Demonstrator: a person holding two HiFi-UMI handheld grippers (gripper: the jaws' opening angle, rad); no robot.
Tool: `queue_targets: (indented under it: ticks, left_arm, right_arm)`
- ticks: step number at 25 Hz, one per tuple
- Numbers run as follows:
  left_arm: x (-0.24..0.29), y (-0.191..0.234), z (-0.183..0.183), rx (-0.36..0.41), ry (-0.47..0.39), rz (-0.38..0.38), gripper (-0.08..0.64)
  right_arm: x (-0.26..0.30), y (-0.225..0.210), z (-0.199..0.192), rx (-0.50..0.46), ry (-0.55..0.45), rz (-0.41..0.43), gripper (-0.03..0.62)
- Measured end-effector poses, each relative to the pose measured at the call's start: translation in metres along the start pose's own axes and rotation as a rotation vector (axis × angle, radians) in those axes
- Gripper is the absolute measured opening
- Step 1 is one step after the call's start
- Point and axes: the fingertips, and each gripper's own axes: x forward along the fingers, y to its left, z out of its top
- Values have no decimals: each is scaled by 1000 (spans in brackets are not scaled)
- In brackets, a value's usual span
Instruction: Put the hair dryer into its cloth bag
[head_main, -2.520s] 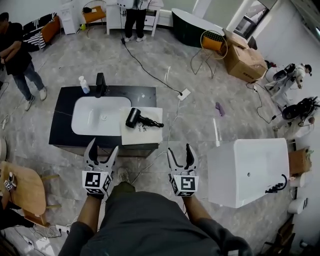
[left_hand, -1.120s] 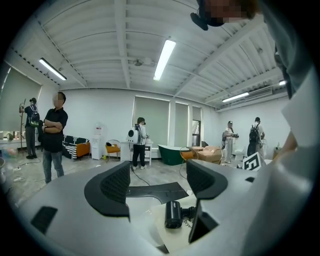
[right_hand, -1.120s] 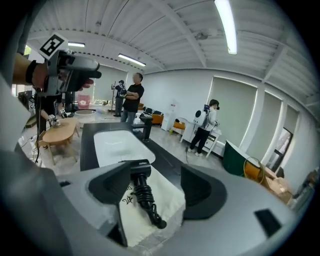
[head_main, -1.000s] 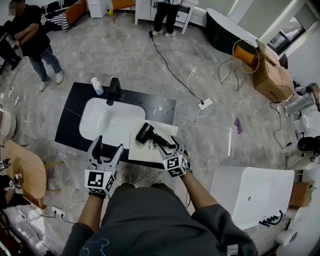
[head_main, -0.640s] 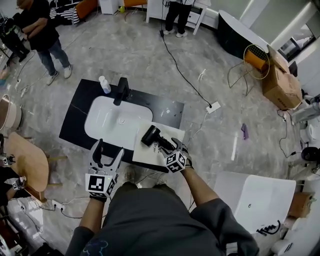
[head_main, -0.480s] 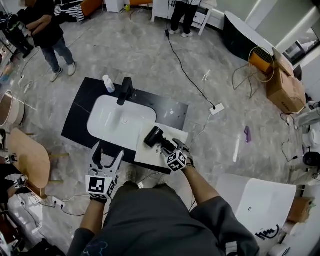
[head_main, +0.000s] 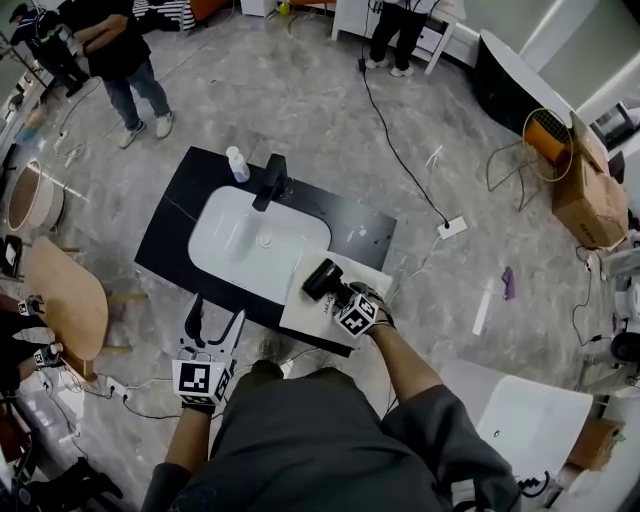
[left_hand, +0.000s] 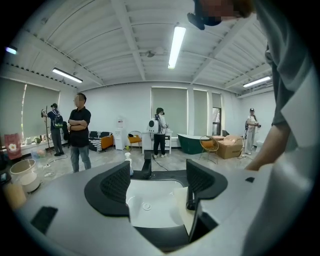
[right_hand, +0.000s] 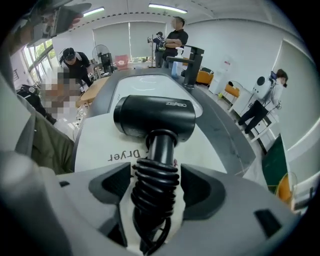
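Note:
A black hair dryer (head_main: 322, 280) (right_hand: 155, 117) lies on a white cloth bag (head_main: 300, 318) (right_hand: 100, 145) at the right end of the dark counter (head_main: 170, 225). Its cord is wound in coils round the handle. My right gripper (head_main: 346, 297) (right_hand: 156, 182) is on that handle, with a pad against each side of the coils; the dryer rests flat on the bag. My left gripper (head_main: 213, 318) (left_hand: 157, 185) hangs open and empty in front of the counter's near edge, left of the bag.
A white basin (head_main: 250, 240) with a black tap (head_main: 270, 180) and a small bottle (head_main: 237, 163) fills the counter's left part. A wooden table (head_main: 65, 310) stands at the left, a white tub (head_main: 520, 410) at the lower right. People stand beyond the counter.
My right gripper went from open in front of the counter to the dryer's handle and stays there. The left gripper has kept open and low. The dryer has not moved on the bag.

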Motion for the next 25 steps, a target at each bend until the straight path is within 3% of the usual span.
queue_targets:
  ticks: [7, 12, 25]
  left_arm:
    - [4, 0, -12, -14, 31, 8, 351]
    - [8, -7, -15, -8, 42, -8, 351]
    - [18, -13, -21, -9, 56, -58, 348]
  right_arm:
    - [10, -1, 5, 26, 61, 138, 284]
    - [7, -1, 6, 33, 39, 131, 244]
    - [-14, 4, 18, 97, -44, 140, 239]
